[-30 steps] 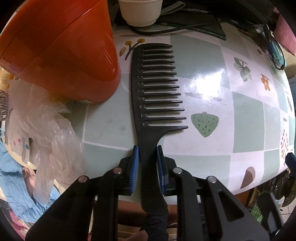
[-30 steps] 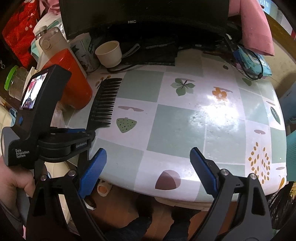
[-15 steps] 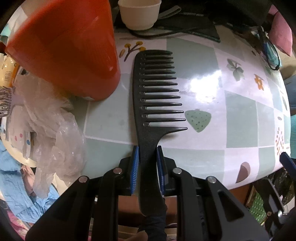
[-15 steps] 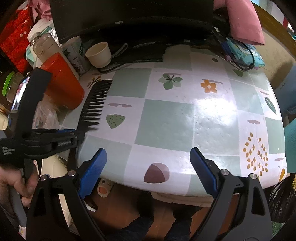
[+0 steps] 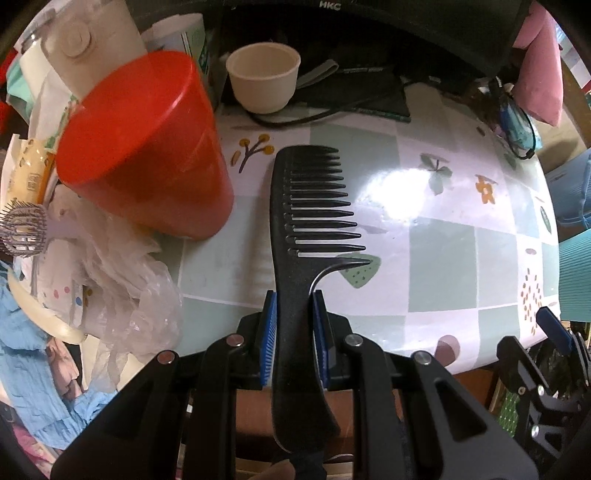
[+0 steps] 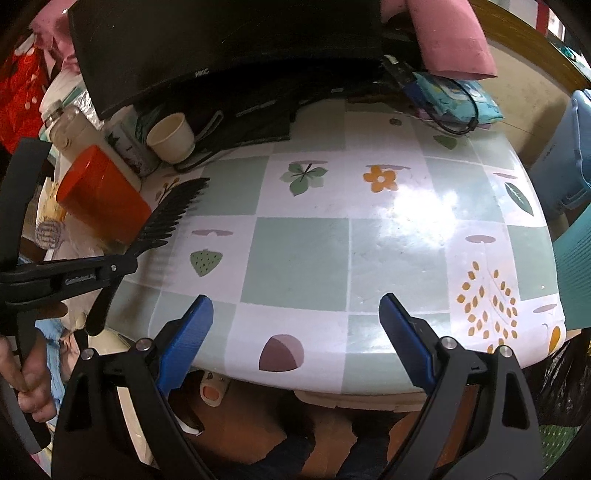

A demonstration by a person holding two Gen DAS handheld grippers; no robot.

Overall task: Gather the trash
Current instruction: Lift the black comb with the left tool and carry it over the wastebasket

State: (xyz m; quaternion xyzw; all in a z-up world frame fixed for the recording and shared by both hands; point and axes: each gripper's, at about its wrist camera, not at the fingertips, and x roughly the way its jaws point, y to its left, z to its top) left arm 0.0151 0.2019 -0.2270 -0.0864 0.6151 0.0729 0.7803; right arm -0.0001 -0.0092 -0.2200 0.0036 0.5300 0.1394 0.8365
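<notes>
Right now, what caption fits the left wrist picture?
Left gripper holding a black comb beside an orange cup.

I read "HKC" on the lower bezel of the black monitor (image 5: pixel 332 5) at the table's far edge. Nearer me than that monitor, the left gripper (image 6: pixel 122 264) carries small white lettering I cannot make out.

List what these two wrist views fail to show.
- Comb handle end: left wrist view, lost against dark clothing below.
- Inside the red cup: both views, it stands upside down.
- Monitor screen: cut off by the top edge.
- Floor under the table: hidden by the right gripper.
</notes>
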